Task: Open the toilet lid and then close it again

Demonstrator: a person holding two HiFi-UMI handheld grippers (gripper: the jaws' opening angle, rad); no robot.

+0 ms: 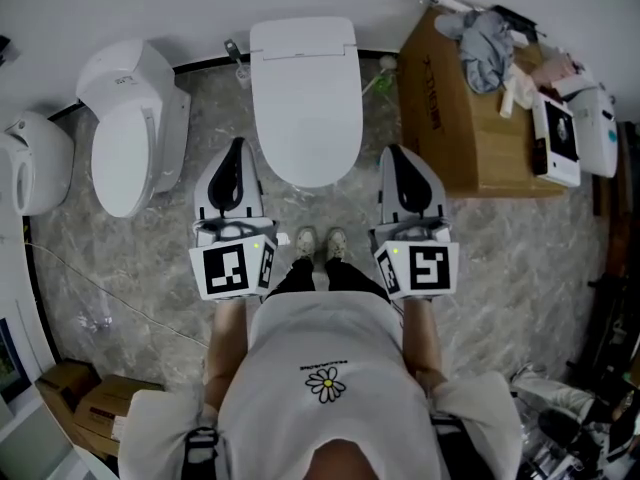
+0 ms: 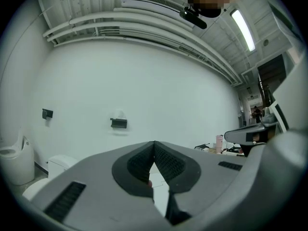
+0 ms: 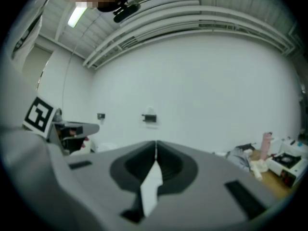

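Observation:
The white toilet [image 1: 305, 93] stands against the far wall with its lid down flat. My left gripper [image 1: 236, 148] hangs just left of the bowl's front and is shut, with nothing between its jaws. To the right of the bowl's front, my right gripper [image 1: 398, 152] is also shut and empty. Neither touches the toilet. In the left gripper view the jaws of the left gripper [image 2: 154, 143] meet at their tips and point level at the white wall. The right gripper view shows the right gripper [image 3: 155, 142] closed the same way, with a white strip of the toilet [image 3: 151, 189] below the tips.
A second white toilet [image 1: 130, 128] stands to the left and a white bin [image 1: 35, 163] beyond it. A cardboard box [image 1: 450, 108] piled with cloth and items sits right of the toilet. The person's shoes [image 1: 320, 243] stand on marble floor before the bowl. Smaller boxes [image 1: 85, 398] lie at the lower left.

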